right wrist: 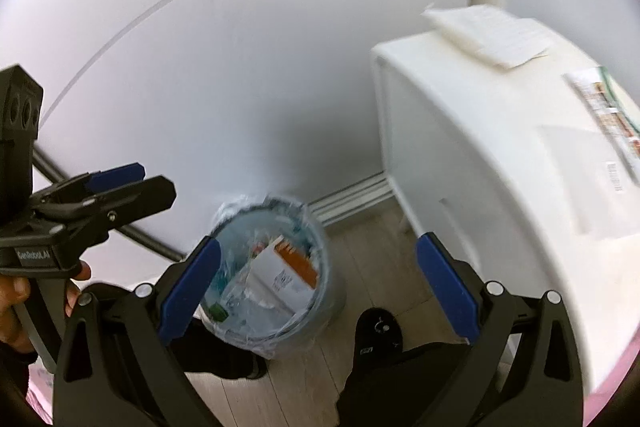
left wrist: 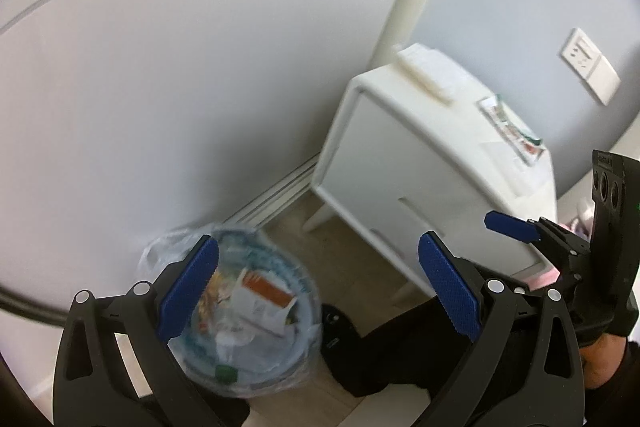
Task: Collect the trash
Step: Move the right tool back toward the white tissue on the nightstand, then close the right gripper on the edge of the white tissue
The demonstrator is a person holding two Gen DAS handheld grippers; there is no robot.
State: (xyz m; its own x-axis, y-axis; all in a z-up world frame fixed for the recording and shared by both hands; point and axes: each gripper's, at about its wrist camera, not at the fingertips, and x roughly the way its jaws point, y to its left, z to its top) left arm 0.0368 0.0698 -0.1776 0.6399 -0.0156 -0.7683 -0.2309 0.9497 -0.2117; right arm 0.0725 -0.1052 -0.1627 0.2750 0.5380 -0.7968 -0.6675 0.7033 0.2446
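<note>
A round trash bin (left wrist: 256, 311) (right wrist: 272, 275) lined with a clear bag stands on the floor against the wall. It holds an orange-and-white carton (left wrist: 264, 295) (right wrist: 288, 267), crumpled clear plastic and a small green piece. My left gripper (left wrist: 318, 243) hangs open and empty above the bin's right side. My right gripper (right wrist: 319, 245) is also open and empty, above and just right of the bin. Each gripper shows side-on in the other's view: the right gripper (left wrist: 516, 229) at the right edge, the left gripper (right wrist: 120, 183) at the left, held in a hand.
A white nightstand (left wrist: 400, 163) (right wrist: 460, 155) stands right of the bin, with a white paper stack (left wrist: 428, 71) (right wrist: 488, 31) and a printed leaflet (left wrist: 512, 131) (right wrist: 608, 115) on top. A black shoe (left wrist: 340, 331) (right wrist: 380, 331) is beside the bin. A wall outlet (left wrist: 588, 63) sits above.
</note>
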